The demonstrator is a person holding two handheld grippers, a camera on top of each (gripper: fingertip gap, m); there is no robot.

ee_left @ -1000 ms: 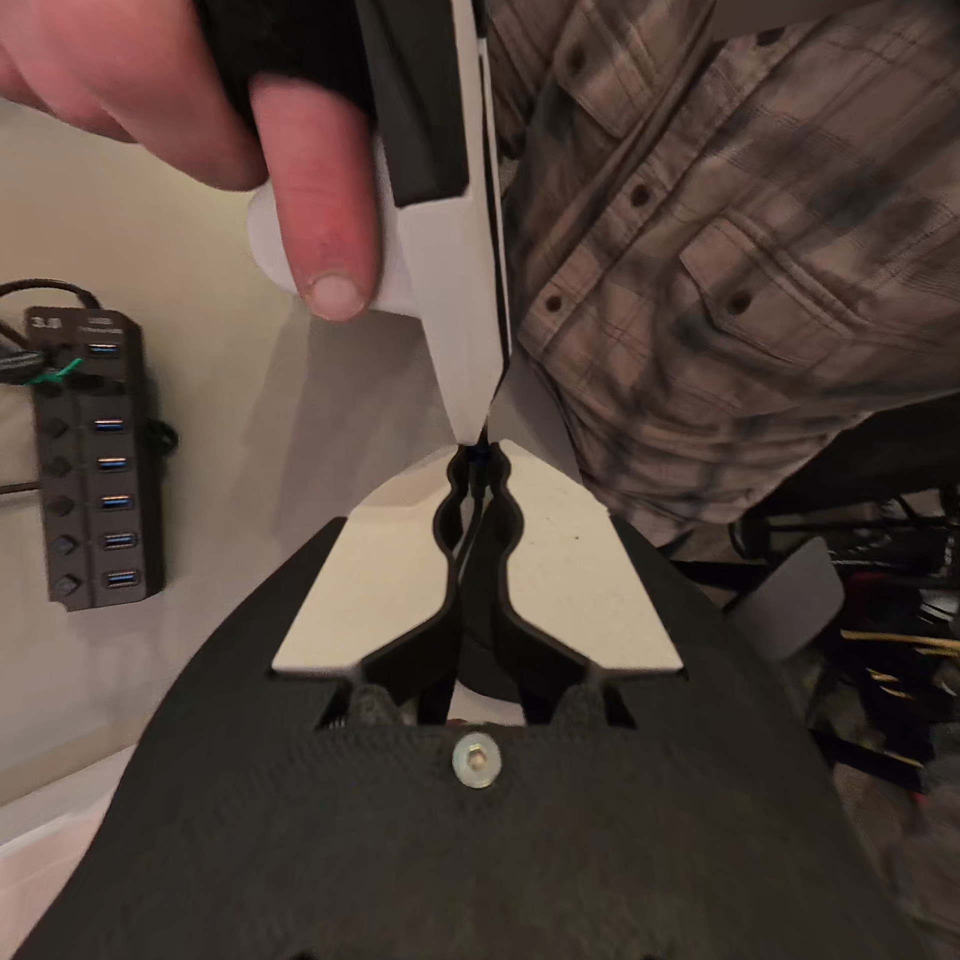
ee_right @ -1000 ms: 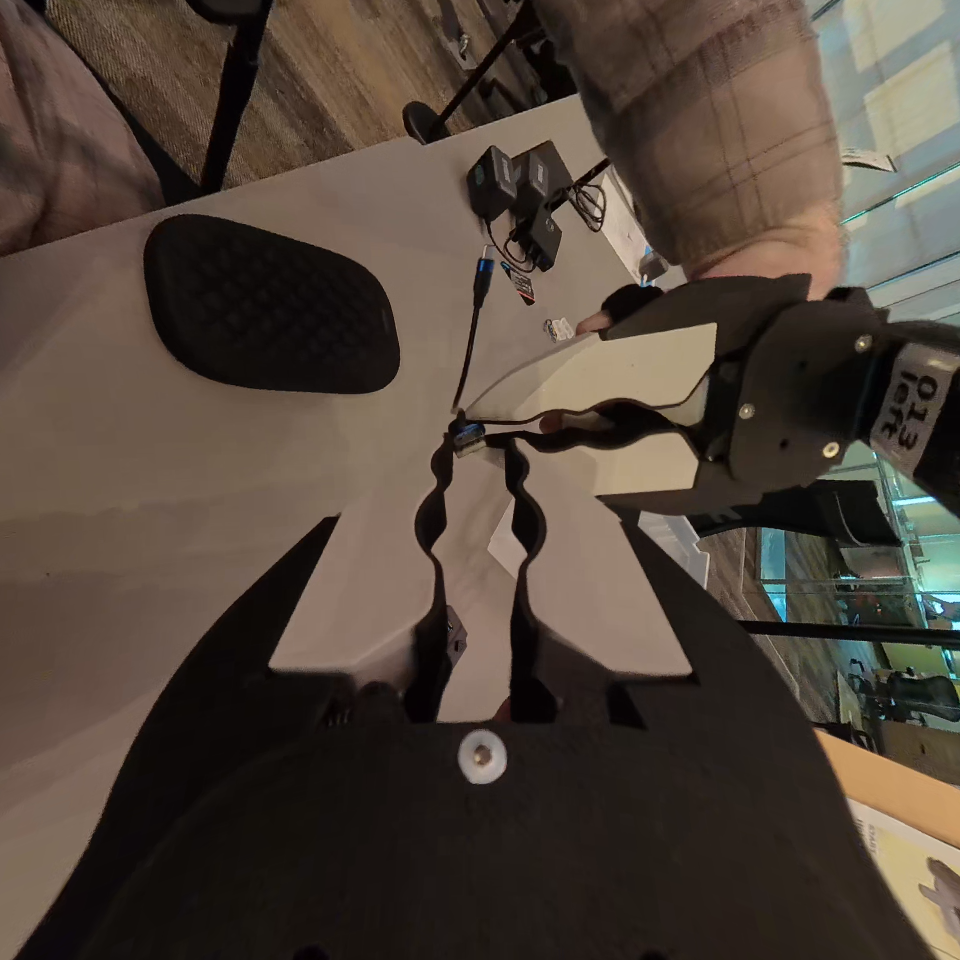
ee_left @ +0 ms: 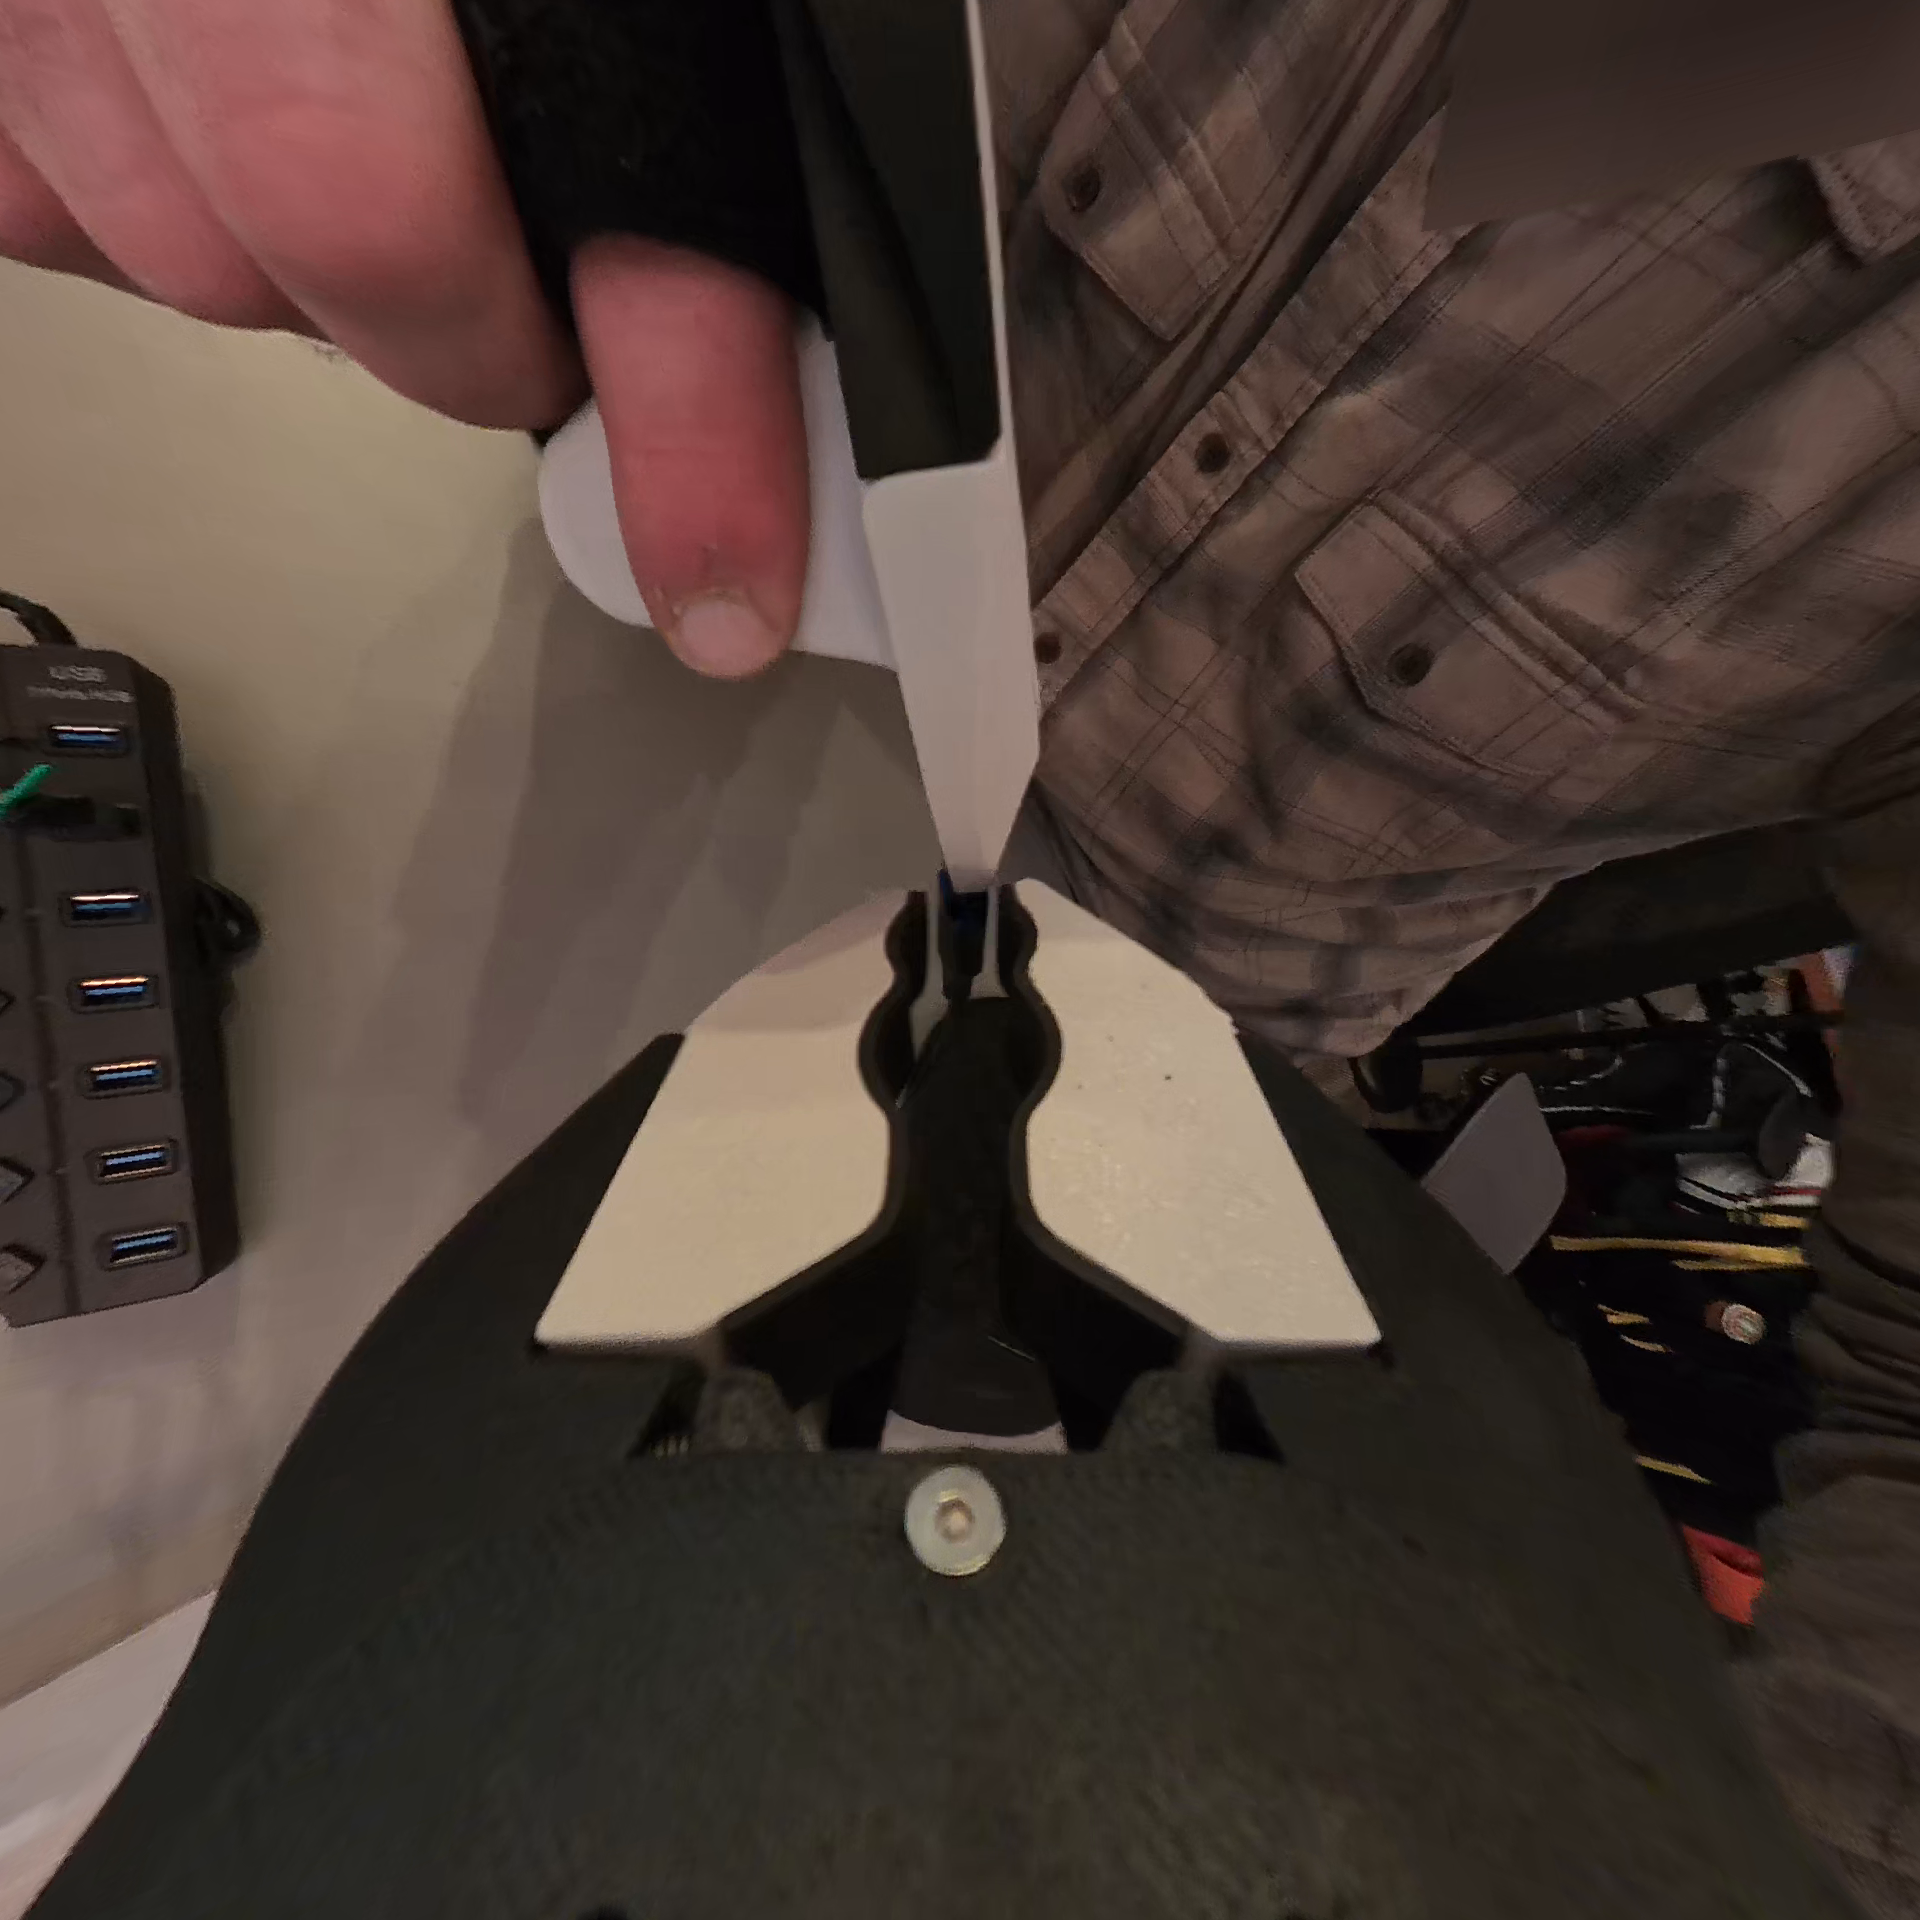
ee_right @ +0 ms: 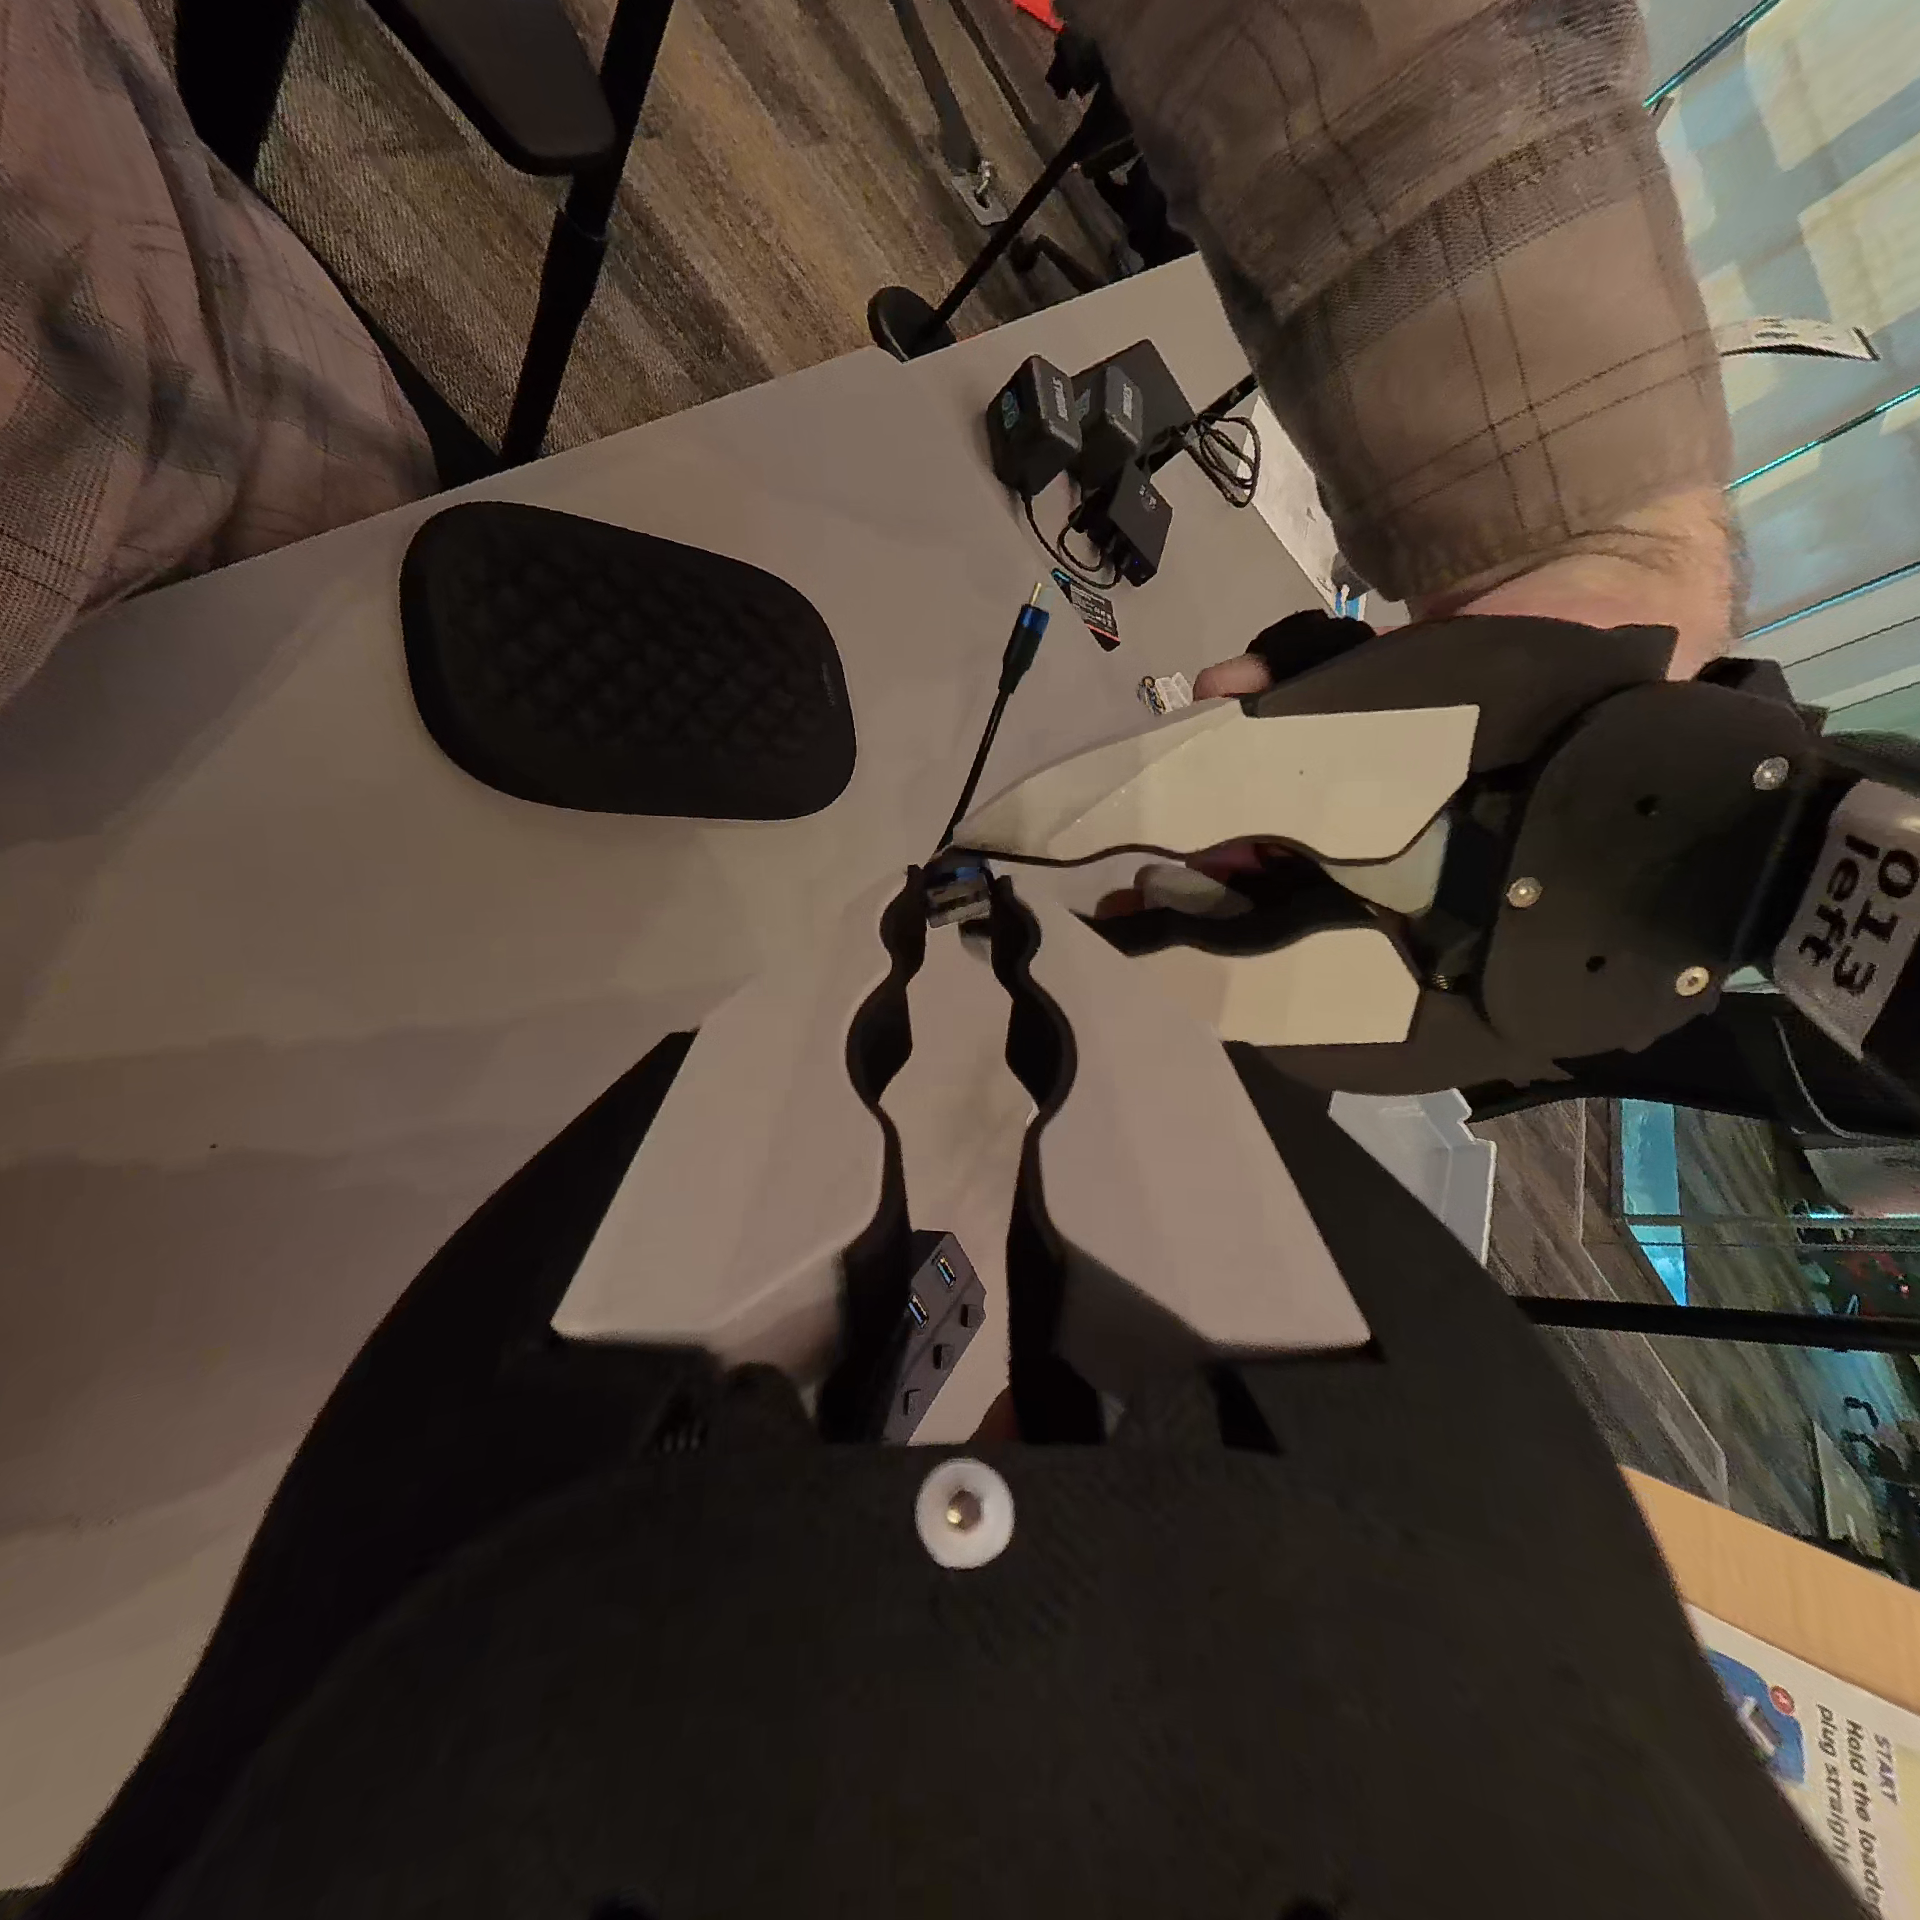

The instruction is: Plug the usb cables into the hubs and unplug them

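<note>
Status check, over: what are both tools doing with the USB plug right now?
Right tool pinching USB plug, above the table. Left tool shut on its cable beside it. Hub off to the side, most ports empty. Nothing in between.

The light was soft and warm, a bit dim. Big grey shadows lay on the table [ee_left: 343,582] beside the hub [ee_left: 104,987]. The shirt [ee_left: 1507,520] looked smeared and blurry. Both pictures bent at the edges. The window [ee_right: 1808,156] glowed bright past the sleeve [ee_right: 1455,291].
</note>
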